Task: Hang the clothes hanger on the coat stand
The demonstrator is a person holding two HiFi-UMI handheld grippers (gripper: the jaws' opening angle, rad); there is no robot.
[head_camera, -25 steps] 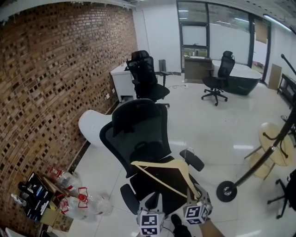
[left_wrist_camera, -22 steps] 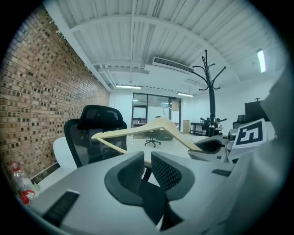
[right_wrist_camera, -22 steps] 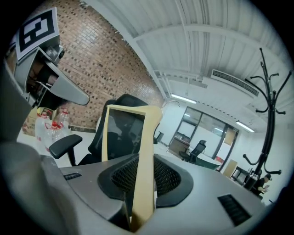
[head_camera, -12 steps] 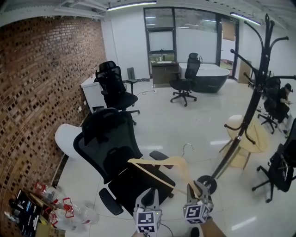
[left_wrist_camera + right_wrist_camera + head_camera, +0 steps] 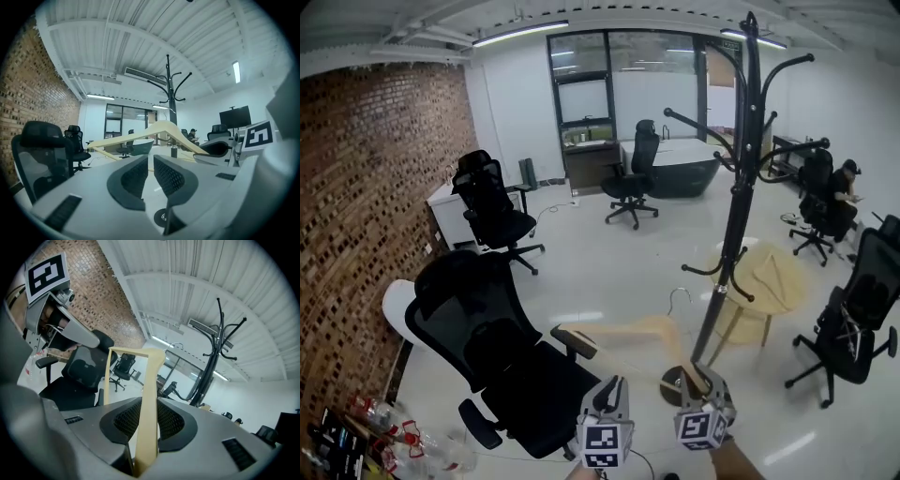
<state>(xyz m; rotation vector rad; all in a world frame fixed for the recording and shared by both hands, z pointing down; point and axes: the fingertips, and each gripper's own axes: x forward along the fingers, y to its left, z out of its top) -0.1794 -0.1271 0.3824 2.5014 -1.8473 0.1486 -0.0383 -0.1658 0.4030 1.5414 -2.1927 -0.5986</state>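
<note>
Two grippers, one load. The right gripper is clamped on the end of one arm of the pale wooden clothes hanger, pads on both flat faces. The left gripper carries nothing. Its jaws are drawn almost together with only a thin slit, and it sits on the far side of the hanger from the tall black metal coat stand.

The hanger sits low, near the stand's round base and well below its curved upper pegs.

The end grip makes sense. It leaves the thin metal hook free on the top side, so it can go over a peg with no jaw in the way. Downside, my read: there's a long lever from the clamp, so the hanger may droop or twist.

Room:
- **Upper pegs:** they fan out from the stand's top with open air around them, and the ceiling is well above.
- **Short mid-pole pegs:** they stick out and could snag the hanger as it's raised.
- **Large black mesh office chair:** it's on the side away from the stand, near the hanger's free end.
- **Round pale wooden table:** it stands just behind the stand, with another black office chair beyond it.
- **Approach:** this side of the stand looks unobstructed.
</note>
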